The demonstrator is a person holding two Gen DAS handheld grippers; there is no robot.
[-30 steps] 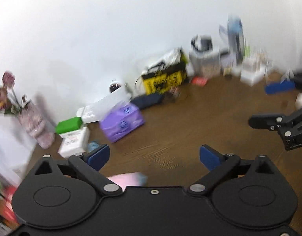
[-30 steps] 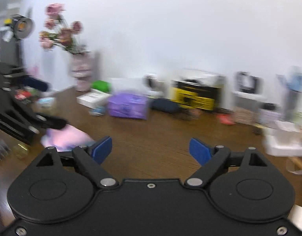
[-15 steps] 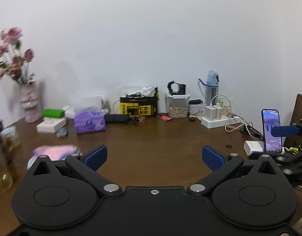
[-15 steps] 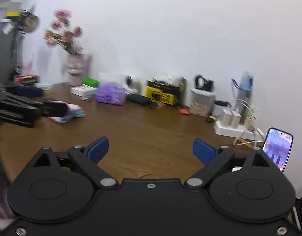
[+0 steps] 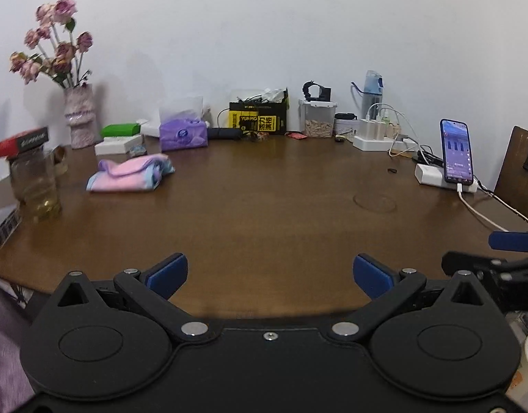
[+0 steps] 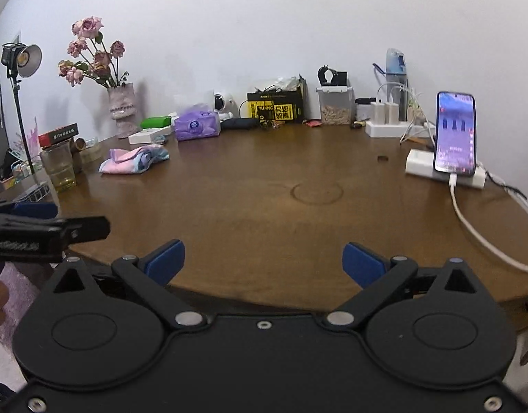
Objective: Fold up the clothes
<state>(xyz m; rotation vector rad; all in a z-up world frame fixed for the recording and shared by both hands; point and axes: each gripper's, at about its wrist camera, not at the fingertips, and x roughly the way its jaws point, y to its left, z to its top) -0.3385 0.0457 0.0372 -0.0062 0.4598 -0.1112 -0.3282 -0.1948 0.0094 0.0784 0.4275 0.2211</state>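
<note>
A folded pink and pale blue garment (image 5: 129, 172) (image 6: 135, 160) lies on the round brown table (image 5: 264, 213) at the far left, well away from both grippers. My left gripper (image 5: 269, 272) hangs over the table's near edge, open, with nothing between its blue pads. My right gripper (image 6: 264, 261) stands the same way at the near edge, jaws wide open and empty. Each shows in the other's view: the right gripper's fingers (image 5: 470, 261) at the right border, the left gripper's fingers (image 6: 88, 229) at the left border.
Along the wall stand a vase of roses (image 5: 80, 117), a purple tissue box (image 5: 183, 134), a yellow-black box (image 5: 259, 118) and chargers. A glass jar (image 5: 37, 186) is at the left, a lit phone (image 5: 456, 151) with a white cable at the right, beside a chair (image 5: 518, 172).
Both grippers have drawn back from the folded garment to the table's near edge and sunk lower. The garment stays at the far left. The right jaws have widened a little.
</note>
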